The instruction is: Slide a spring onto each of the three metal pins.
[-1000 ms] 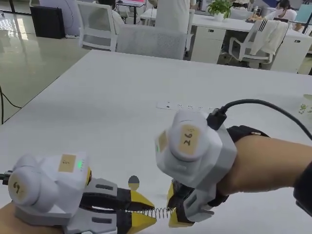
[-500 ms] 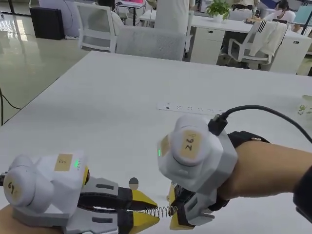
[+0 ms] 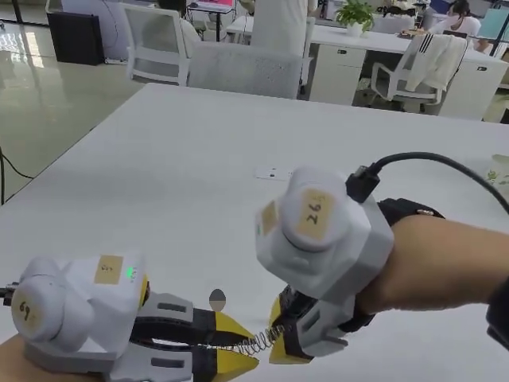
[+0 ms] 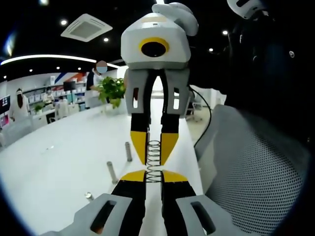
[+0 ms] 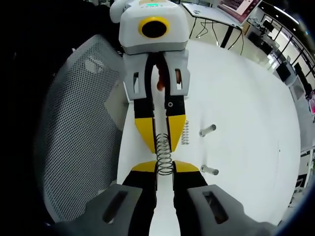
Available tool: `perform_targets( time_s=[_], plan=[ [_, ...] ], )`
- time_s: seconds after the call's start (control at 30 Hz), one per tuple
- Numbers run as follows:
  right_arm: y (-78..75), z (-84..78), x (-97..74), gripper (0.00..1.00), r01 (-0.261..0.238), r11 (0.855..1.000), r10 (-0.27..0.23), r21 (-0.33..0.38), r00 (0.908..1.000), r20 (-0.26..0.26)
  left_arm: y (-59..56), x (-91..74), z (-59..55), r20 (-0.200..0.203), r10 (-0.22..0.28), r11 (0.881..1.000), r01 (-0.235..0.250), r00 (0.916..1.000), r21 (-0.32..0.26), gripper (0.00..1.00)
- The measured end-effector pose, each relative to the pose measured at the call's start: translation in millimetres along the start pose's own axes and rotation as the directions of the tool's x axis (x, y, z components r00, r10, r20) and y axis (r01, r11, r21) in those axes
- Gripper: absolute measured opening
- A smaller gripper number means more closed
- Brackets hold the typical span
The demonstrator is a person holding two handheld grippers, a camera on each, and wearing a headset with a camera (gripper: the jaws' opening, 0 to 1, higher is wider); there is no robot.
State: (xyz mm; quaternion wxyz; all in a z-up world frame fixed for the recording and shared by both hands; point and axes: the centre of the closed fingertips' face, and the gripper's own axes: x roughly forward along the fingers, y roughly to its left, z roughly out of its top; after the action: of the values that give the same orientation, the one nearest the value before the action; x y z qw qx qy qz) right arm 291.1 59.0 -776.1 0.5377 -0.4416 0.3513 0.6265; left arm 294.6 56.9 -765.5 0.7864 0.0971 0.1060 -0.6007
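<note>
One white table (image 3: 199, 159). Two grippers nose to nose at its near edge: left gripper (image 3: 238, 344) and right gripper (image 3: 280, 338). Each is pinched nearly closed on one end of the held spring (image 3: 261, 342), which spans the gap. We count two upright pins beside it, near pin (image 4: 112, 172) and far pin (image 4: 128, 151), and one loose spring (image 5: 185, 132) lying flat.
</note>
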Motion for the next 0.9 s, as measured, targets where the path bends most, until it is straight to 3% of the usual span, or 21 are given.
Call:
perform_targets(
  time_s=[0.43,0.9],
  plan=[
    [3.0,19.7,-4.9,0.08,-0.003,1.000,0.004,-0.008,0.9990,0.046,-1.9,0.6,-2.7,-0.009,-0.008,1.000,0.008,0.9999,-0.008,0.03],
    [6.3,26.9,-6.1,0.08,-0.006,1.000,0.007,-0.015,0.9983,0.058,-4.2,0.9,-2.9,-0.006,-0.014,1.000,0.013,0.9999,-0.013,0.03]
  ],
)
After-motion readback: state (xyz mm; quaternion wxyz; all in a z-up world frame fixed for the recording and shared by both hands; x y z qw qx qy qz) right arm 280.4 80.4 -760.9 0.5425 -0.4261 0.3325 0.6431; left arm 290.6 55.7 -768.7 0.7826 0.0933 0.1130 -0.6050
